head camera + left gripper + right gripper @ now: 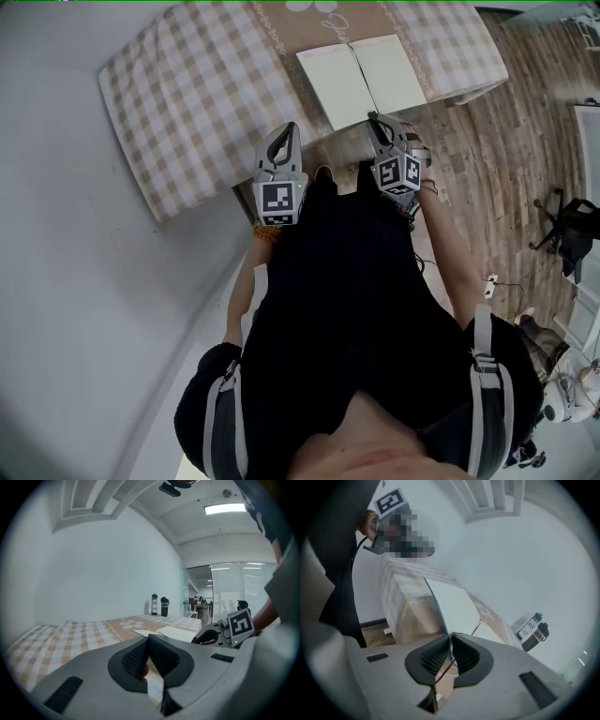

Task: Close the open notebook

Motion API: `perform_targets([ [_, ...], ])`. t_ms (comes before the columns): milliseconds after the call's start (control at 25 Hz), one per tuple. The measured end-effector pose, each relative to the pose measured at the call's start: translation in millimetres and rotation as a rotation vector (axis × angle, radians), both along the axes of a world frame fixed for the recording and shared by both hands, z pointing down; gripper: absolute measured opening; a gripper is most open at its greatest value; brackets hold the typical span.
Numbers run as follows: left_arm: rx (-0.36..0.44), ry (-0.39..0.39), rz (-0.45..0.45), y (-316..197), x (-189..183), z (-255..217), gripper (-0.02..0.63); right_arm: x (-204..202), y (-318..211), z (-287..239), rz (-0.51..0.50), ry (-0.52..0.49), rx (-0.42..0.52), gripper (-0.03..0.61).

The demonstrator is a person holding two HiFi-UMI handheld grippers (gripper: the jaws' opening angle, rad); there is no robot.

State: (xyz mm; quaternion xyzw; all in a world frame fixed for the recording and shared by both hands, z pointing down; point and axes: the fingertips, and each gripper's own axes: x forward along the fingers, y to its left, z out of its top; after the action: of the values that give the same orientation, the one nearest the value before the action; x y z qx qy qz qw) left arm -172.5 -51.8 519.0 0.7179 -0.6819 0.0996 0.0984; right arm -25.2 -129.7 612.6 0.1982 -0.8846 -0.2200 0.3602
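Checked tablecloth [187, 94] | notebook [361, 75] open, spine away | right gripper [377, 119] grips edge | left gripper [286, 129] closed

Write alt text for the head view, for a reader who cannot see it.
Seen from above, an open notebook lies with blank pages up on a checked tablecloth, with the right gripper at its near edge. The left gripper points at the cloth's edge beside it, clear of the notebook.
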Motion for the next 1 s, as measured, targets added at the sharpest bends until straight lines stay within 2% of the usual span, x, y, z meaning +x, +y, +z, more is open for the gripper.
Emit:
perform_targets([
  [560, -0.012, -0.01, 0.025, -5, 8, 3, -0.002, 7, -5, -7, 0.08, -0.143, -0.154, 0.018],
  [800, -0.017, -0.009, 0.034, -6, 11, 5, -0.002, 13, -9, -8, 0.157, -0.265, -0.249, 0.015],
  [1000, -0.028, -0.013, 0.04, -7, 12, 7, -0.002, 16, -12, -10, 0.19, -0.312, -0.292, 0.014],
])
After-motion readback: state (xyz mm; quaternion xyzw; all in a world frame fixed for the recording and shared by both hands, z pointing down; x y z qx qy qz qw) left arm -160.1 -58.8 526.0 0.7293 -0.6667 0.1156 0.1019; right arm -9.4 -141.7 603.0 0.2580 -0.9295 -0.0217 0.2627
